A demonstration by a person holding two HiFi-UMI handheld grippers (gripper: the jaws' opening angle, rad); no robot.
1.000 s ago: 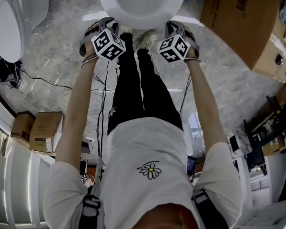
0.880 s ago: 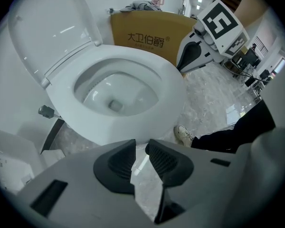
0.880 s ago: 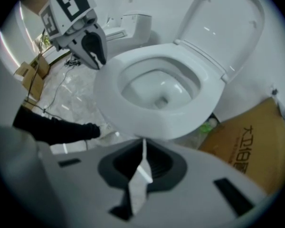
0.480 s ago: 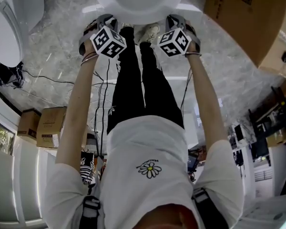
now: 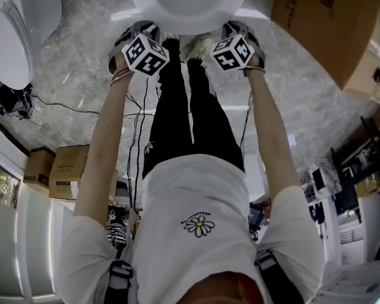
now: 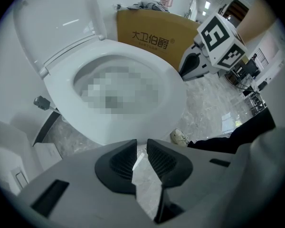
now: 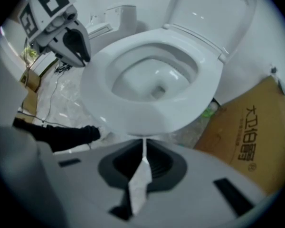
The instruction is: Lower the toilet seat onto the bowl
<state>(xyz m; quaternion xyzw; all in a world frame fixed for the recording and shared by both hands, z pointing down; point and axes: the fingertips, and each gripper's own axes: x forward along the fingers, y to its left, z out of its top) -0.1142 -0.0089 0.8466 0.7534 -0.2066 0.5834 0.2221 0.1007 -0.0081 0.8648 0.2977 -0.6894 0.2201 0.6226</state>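
- Covering the room: grey marble floor [image 5: 82, 56], cardboard box [image 5: 323, 24] at right.
- Toilet seat [image 7: 210, 77] lies down on the bowl [image 7: 156, 87] (lid [image 7: 213, 13] upright).
- Left gripper [image 6: 141, 144] — jaws just been closing, slim empty gap; right gripper [image 7: 143, 144] pressed together, empty.
- Right gripper has edged nearer the bowl.

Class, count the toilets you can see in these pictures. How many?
2. The near toilet stands just beyond the person's feet; the second toilet is at the head view's upper left. Others may lie out of view.
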